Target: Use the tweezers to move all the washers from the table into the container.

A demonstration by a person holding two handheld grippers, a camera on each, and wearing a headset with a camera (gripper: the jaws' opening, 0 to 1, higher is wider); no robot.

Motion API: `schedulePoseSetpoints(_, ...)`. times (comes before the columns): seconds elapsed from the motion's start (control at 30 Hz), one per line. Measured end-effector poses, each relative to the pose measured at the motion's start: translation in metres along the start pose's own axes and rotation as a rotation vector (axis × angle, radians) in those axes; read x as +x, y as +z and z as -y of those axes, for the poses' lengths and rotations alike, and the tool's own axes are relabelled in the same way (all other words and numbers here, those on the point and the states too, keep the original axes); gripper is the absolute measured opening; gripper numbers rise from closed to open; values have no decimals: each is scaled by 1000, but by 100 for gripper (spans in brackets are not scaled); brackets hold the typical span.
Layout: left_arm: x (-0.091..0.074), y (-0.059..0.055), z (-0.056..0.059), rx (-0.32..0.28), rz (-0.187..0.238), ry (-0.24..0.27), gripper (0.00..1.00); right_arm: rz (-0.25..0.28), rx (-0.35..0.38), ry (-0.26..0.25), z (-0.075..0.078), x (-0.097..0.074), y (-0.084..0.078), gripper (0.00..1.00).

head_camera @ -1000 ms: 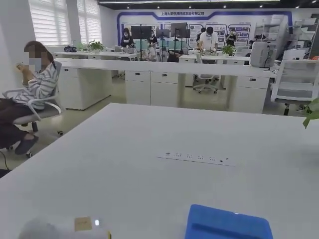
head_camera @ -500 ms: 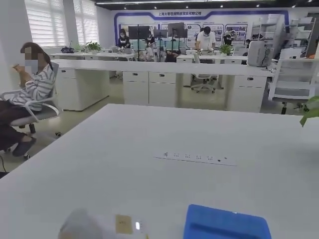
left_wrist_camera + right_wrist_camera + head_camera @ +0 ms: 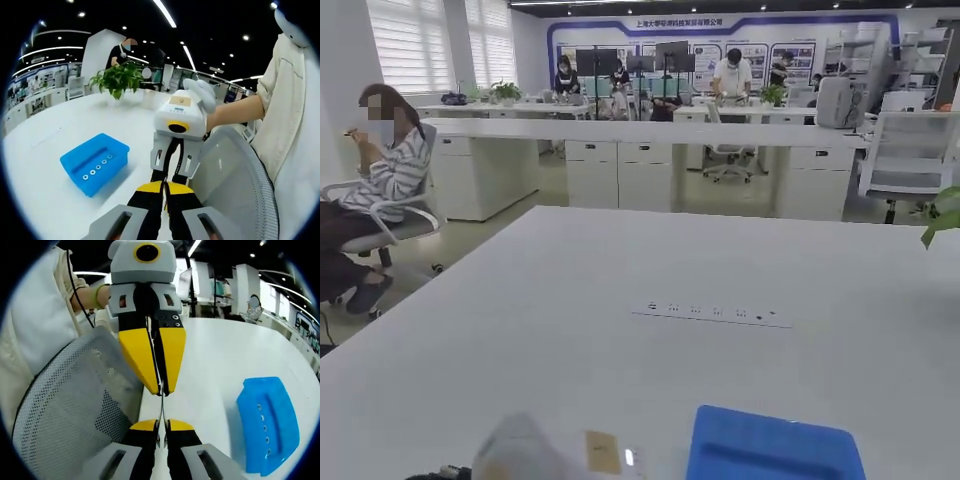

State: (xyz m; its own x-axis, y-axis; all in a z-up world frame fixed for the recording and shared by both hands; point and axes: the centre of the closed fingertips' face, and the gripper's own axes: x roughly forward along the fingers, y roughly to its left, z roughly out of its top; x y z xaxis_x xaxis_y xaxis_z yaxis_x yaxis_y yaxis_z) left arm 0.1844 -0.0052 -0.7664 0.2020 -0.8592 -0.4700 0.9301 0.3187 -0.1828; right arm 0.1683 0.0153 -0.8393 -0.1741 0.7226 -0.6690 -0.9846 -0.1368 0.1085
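Observation:
My two grippers face each other tip to tip over the near table edge. In the right gripper view, thin steel tweezers [image 3: 161, 407] run from the shut yellow jaws of the left gripper [image 3: 162, 389] down into my right gripper [image 3: 161, 427], also shut on them. The left gripper view has my left gripper [image 3: 165, 187] shut at the bottom and the right gripper [image 3: 170, 175] pointing at it. A blue container [image 3: 95, 162] [image 3: 267, 422] [image 3: 775, 445] holds a row of several small washers [image 3: 98, 167]. A blurred white gripper [image 3: 555, 452] sits low in the head view, left of the container.
The white table [image 3: 650, 270] carries a flush socket strip [image 3: 712, 314]. A grey mesh chair back [image 3: 75, 405] [image 3: 235, 185] stands close behind the grippers. A potted plant [image 3: 117, 80] is at the table's far end. A seated person [image 3: 380, 190] is off to the left.
The blurred gripper at the bottom of the head view has slid to the right, closer to the blue container. The head camera has shifted slightly.

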Motion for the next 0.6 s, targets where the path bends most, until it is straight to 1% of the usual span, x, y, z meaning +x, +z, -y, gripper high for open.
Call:
schedulePoseSetpoints(0.1,0,-5,0,39,-44,0,0,-26,-21,-17,0,0,-4,4)
schedulePoseSetpoints(0.23,2,-7,1,48,-60,-13,0,-48,-41,-31,2,-1,-8,4)
schedulePoseSetpoints(0.33,2,-15,0,75,-106,-13,0,-75,-60,-44,3,-2,-13,4)
schedulePoseSetpoints(0.47,1,-20,-2,55,-121,-23,0,-73,-61,-50,3,-4,-16,4)
schedulePoseSetpoints(0.53,1,-25,-4,69,-148,-21,0,-74,-66,-60,5,-5,-17,5)
schedulePoseSetpoints(0.6,1,-28,-6,70,-160,-19,0,-72,-58,-71,8,-6,-18,5)
